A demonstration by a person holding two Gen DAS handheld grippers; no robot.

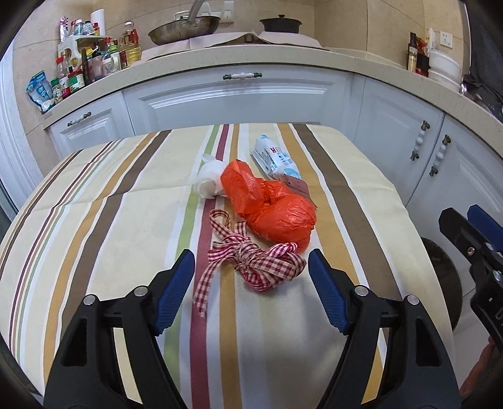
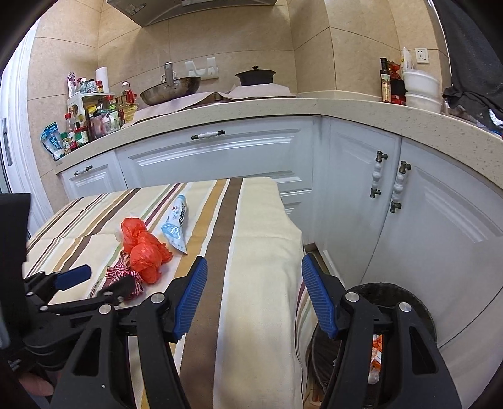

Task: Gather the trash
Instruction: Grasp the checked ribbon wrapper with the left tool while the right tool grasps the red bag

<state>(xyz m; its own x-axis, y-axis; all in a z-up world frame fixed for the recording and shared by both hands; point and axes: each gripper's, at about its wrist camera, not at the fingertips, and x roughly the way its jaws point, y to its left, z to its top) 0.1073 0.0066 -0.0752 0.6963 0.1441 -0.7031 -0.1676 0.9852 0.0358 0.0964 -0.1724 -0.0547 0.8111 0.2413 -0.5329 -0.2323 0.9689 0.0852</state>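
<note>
Orange bag (image 1: 273, 204), one ribbon (image 1: 257, 264), one wrapper (image 1: 276, 157), one tissue (image 1: 209, 181).

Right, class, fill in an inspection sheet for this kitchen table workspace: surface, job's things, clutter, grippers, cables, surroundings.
Surface: striped tablecloth covering the table, lightly creased.
Job's things: checked ribbon, orange plastic bag, crumpled white tissue and blue-white wrapper lie bunched mid-table; dark bin beside the table already holds some scraps.
Clutter: nothing seen on the table beyond the trash.
Grippers: left gripper open, just short of the ribbon, nothing between its fingers; right gripper open and empty over the table's edge.
Cables: nothing seen.
Surroundings: white cabinets, counter with wok, black pot, bottles and jars.
</note>
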